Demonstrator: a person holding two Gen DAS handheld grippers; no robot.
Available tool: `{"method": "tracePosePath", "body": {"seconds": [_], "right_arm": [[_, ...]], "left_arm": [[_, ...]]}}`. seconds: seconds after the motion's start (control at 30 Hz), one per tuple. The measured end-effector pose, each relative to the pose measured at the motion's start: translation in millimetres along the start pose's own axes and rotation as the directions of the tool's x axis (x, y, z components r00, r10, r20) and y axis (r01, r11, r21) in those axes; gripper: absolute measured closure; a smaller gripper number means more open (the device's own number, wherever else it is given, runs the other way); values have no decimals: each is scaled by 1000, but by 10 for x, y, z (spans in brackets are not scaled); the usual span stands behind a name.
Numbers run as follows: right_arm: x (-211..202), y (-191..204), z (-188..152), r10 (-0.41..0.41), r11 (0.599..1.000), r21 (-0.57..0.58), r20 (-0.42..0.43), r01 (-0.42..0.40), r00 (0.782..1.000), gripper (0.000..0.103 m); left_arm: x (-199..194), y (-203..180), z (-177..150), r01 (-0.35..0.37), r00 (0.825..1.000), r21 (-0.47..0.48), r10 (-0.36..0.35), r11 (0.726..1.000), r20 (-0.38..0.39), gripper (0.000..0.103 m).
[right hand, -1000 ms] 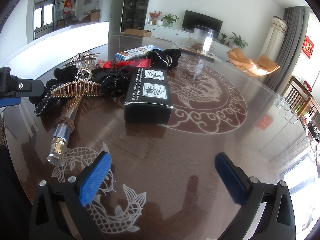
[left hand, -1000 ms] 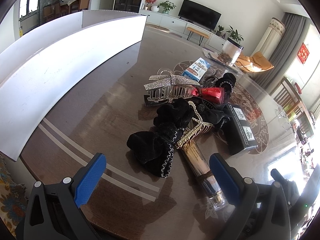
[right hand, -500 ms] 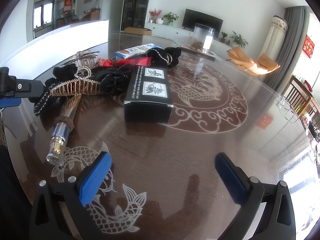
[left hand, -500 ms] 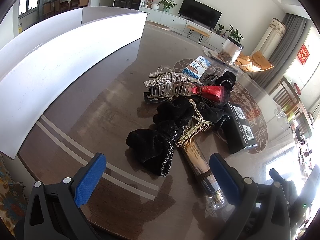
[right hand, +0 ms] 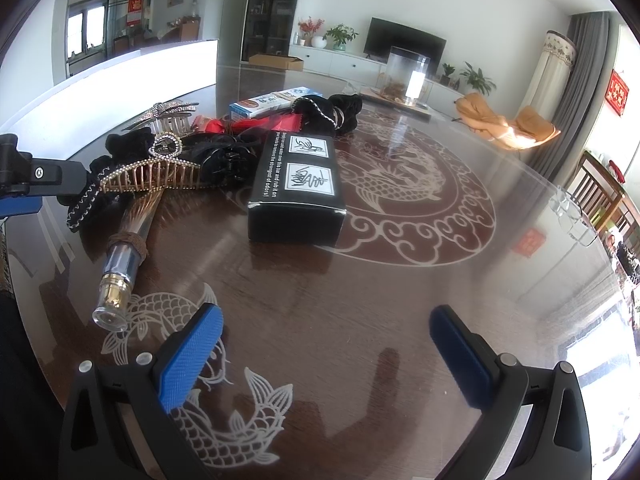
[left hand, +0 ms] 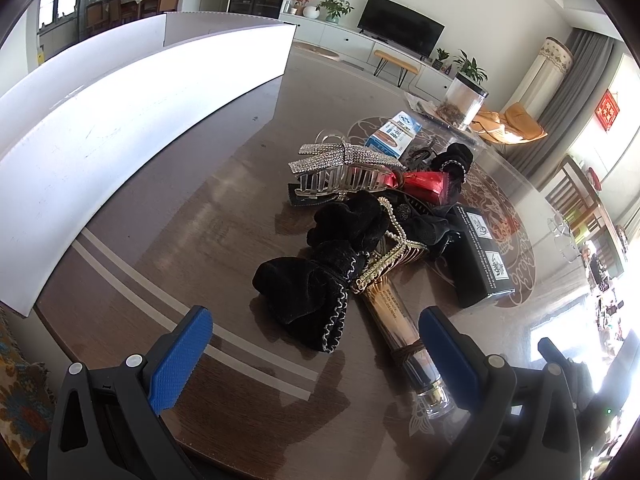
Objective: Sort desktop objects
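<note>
A: Left wrist: left gripper (left hand: 312,352) wide open, empty, has crept a bit nearer the bow (left hand: 308,292) since a second ago. Nothing sorted yet; pile intact mid-table (left hand: 192,208).

B: Right wrist: right gripper (right hand: 324,344) wide open, empty, barely moved. Tube (right hand: 128,248) long axis runs from the pile toward camera, gold cap nearest. Box (right hand: 296,184) just beside it.
</note>
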State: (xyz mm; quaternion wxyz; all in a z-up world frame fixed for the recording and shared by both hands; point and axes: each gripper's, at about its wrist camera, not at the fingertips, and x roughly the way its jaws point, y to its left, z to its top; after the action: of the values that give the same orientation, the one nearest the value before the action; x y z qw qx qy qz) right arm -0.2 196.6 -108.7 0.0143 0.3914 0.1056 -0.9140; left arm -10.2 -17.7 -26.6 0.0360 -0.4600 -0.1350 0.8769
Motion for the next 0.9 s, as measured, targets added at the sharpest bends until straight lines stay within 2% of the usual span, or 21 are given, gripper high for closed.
{"method": "tracePosePath", "body": {"seconds": [0.9], "right_arm": [[-10, -1, -14, 0, 1000, 1, 1, 0, 1000, 0]], "left_arm": [[12, 24, -3, 4, 1000, -11, -5, 1000, -7, 0]]}}
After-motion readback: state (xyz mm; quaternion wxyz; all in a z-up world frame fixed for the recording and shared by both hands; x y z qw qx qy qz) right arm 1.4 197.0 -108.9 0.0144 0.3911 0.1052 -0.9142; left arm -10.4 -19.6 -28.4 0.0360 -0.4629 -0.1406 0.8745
